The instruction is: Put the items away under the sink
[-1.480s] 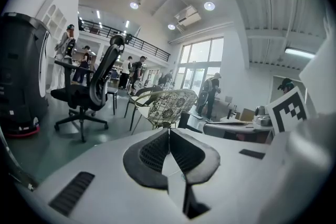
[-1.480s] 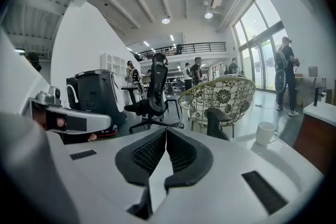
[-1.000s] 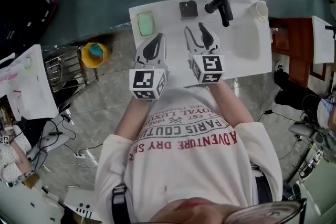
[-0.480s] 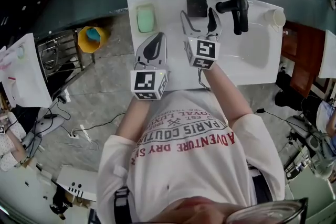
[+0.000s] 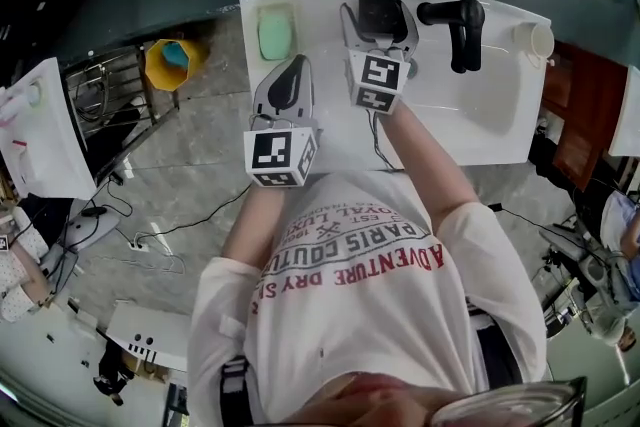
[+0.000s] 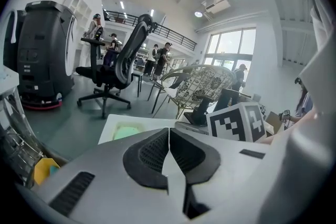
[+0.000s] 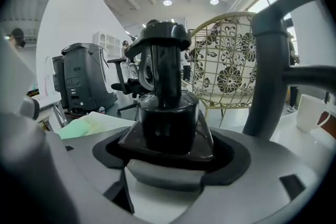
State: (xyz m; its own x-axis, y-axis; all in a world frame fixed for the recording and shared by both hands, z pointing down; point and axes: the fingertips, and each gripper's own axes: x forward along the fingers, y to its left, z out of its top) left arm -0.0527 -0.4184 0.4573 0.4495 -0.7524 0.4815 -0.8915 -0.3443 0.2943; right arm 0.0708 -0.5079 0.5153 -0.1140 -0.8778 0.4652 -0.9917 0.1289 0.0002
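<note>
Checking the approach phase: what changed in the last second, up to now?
The right gripper moved forward across the sink top to the black pump bottle. Its jaws have just been opening and now straddle the bottle without gripping it. The left gripper stayed shut and empty near the front edge. The green soap, faucet and cup are unmoved.

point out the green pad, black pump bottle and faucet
green pad [image 5: 273, 32]: head view, middle of its top
black pump bottle [image 7: 167, 115]: right gripper view, front of its body
faucet [image 5: 462, 33]: head view, its black spout
</note>
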